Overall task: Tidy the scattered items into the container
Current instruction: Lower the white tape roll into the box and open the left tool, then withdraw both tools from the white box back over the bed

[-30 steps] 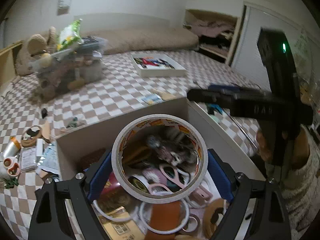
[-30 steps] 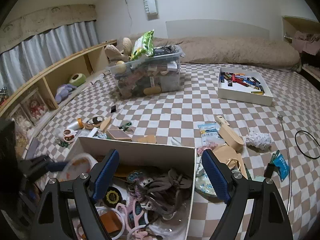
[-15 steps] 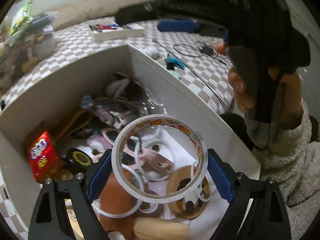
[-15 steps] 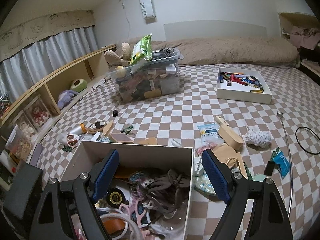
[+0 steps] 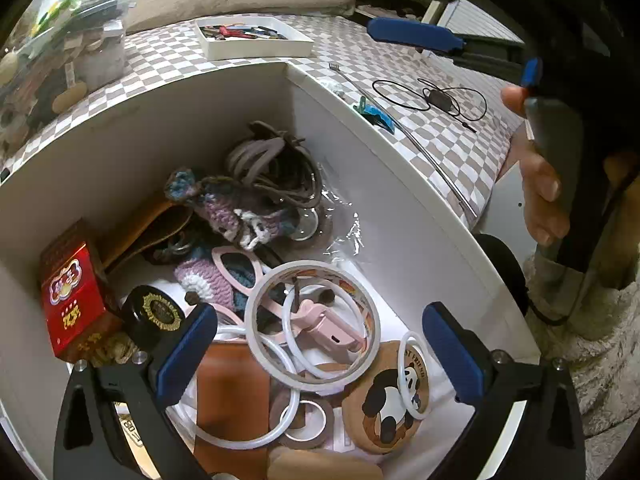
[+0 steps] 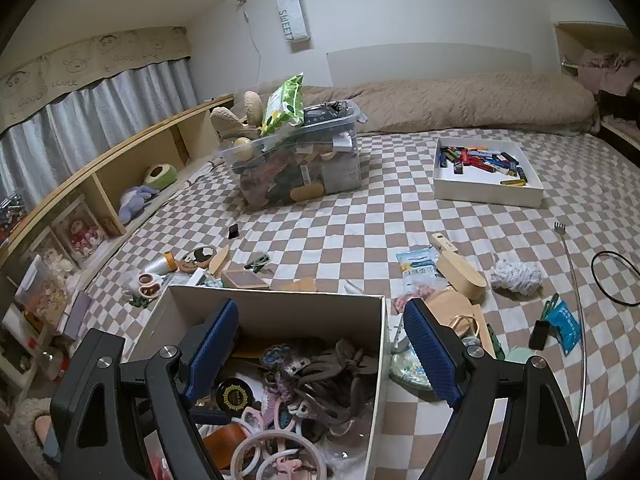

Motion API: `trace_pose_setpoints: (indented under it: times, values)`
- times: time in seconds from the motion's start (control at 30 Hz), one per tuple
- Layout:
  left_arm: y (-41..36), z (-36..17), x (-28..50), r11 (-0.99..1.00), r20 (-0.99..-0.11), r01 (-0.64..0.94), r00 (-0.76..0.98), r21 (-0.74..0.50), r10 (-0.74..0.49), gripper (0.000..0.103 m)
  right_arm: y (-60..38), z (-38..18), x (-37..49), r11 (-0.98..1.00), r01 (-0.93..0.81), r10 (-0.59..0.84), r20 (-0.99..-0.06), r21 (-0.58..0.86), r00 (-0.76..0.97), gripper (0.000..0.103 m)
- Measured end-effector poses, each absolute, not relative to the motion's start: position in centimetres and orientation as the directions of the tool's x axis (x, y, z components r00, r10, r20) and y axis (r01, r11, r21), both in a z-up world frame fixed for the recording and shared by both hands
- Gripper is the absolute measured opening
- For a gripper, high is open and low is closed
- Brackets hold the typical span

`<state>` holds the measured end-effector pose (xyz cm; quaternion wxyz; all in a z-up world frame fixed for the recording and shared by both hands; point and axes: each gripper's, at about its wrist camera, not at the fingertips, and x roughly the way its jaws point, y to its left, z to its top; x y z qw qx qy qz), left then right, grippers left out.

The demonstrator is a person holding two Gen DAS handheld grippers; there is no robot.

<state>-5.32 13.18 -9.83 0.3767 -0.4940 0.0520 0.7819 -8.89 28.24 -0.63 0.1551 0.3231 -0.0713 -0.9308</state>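
Your left hand-held gripper has just spread its jaws apart, and the tape roll now lies free in the white box, on the pink fan and rings. Lift straight up to clear the box walls. Your right hand-held gripper hangs apart and empty over the near rim; scattered bits wait on the checkered bed, with open room beyond.

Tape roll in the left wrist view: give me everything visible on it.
The tape roll is a wide, thin-walled ring with a whitish rim and red and yellow print on its outer band. It lies tilted inside the white box, on top of the pink gadget and thin white rings. The left tool has just opened; its blue pads stand clear on either side, not touching it.
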Motion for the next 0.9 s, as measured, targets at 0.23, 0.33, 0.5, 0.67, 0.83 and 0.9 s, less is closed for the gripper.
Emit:
trace_pose_setpoints:
  times: [0.23,0.33,0.5,0.67,0.83,0.9]
  values:
    - [12.5,-9.3,-5.3,-0.724,-0.801,-0.625,-0.255,-0.292,0.542,0.103,27.8,-0.5,-8.6,-0.940,0.251,-0.341,-0.578,0.232,-0.742,0.085]
    - [12.1,-8.9,-5.4,-0.733,-0.796,-0.617,-0.272,-0.287,0.541,0.103,27.6,-0.5,-8.4,-0.939,0.255,-0.343,-0.576,0.231,-0.742,0.085]
    - [11.5,-8.4,-5.4,-0.755,-0.791,-0.597,-0.308,-0.272,0.528,0.103,27.4,-0.3,-8.1,-0.937,0.261,-0.350,-0.571,0.234,-0.743,0.085]
    - [10.6,-7.7,-5.5,-0.778,-0.784,-0.573,-0.347,-0.257,0.514,0.103,27.5,-0.1,-7.7,-0.934,0.263,-0.356,-0.565,0.241,-0.744,0.085]
    - [10.0,-6.9,-5.3,-0.800,-0.777,-0.553,-0.388,-0.233,0.495,0.103,27.4,-0.1,-7.1,-0.933,0.267,-0.358,-0.563,0.241,-0.745,0.085]
    - [9.7,-6.6,-5.3,-0.811,-0.774,-0.543,-0.409,-0.219,0.483,0.103,27.4,-0.2,-6.8,-0.933,0.268,-0.360,-0.564,0.242,-0.743,0.085]
